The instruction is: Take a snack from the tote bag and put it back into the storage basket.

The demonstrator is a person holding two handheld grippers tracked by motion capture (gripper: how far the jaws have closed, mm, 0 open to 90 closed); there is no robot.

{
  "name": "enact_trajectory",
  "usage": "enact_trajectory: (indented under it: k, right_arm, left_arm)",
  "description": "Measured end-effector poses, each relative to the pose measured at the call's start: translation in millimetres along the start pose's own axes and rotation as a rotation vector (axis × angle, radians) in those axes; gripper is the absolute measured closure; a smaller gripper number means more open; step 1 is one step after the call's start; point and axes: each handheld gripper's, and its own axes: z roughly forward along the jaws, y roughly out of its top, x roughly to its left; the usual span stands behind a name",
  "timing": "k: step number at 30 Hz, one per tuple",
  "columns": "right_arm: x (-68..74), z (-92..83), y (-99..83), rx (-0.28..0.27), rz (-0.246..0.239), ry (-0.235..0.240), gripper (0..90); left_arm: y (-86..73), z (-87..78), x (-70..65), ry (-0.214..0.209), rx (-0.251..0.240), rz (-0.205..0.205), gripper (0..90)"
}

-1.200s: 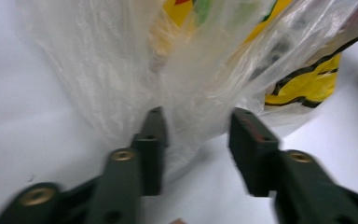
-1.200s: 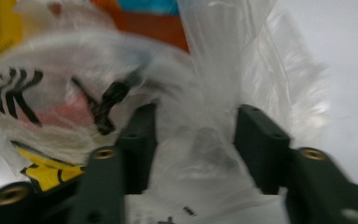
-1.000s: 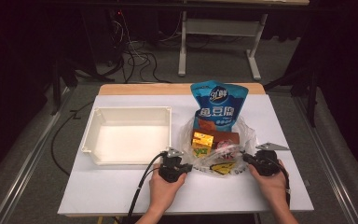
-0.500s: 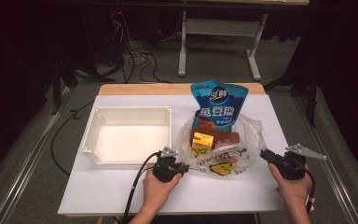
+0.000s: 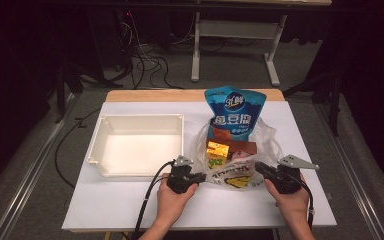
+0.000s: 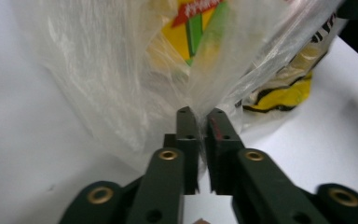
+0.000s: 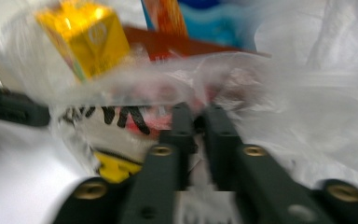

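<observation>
High view: "鱼豆腐" on blue pouch [image 5: 235, 112]

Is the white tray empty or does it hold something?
Empty: the high view shows the tray's bare white floor; the snacks sit in the plastic bag beside it.

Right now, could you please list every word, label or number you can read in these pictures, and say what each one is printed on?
"鱼豆腐": large white characters on the blue snack bag.
White round logo above them on that bag: too small to read.
Black lettering on the yellow-and-white packet inside the clear plastic bag: too blurred to read.
Yellow box: print too small to read.
</observation>
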Motion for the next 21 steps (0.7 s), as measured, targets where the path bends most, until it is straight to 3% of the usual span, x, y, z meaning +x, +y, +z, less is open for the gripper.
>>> enact_trajectory:
  k: [2,5,9,11,13,14,15,17,20,21]
  right_arm:
    - [-2.3,1.9,-3.3,0.054,0.006,-0.009,90.0]
    - [-10.2,13.6,-11.8,0.155,0.057,0.005,90.0]
    - [-18.8,27.4,-22.9,0.256,0.058,-0.045,90.0]
    - [-21.8,27.5,-24.1,0.248,0.085,-0.033,90.0]
    - [-18.1,26.7,-25.5,0.238,0.040,-0.043,90.0]
    - [-16.8,25.8,-26.6,0.231,0.016,-0.040,83.0]
    - [-16.8,23.7,-27.0,0.221,0.016,-0.023,72.2]
    - [-17.6,13.1,-24.5,0.173,0.047,0.023,58.5]
    - [-16.3,-12.7,-16.0,0.064,0.055,0.067,51.4]
    - [-16.3,-12.7,-16.0,0.064,0.055,0.067,51.4]
  left_arm:
    - [-0.9,2.5,0.1,0.012,0.036,0.009,87.8]
    - [-2.1,5.9,4.3,0.035,0.079,-0.017,88.4]
    - [-0.6,5.7,5.7,0.069,0.068,-0.024,88.6]
    - [-1.6,6.5,3.7,0.077,0.057,-0.007,88.0]
    - [-2.0,6.2,3.6,0.074,0.055,-0.009,84.8]
    - [-0.6,2.8,3.9,0.067,0.055,-0.045,78.6]
    - [1.1,-1.7,2.5,0.064,0.040,-0.055,72.7]
    - [5.1,-12.7,-1.6,0.046,0.020,-0.041,64.3]
    - [9.0,-30.8,-8.4,0.033,-0.021,0.006,53.4]
    - [9.0,-30.8,-8.4,0.033,-0.021,0.006,52.4]
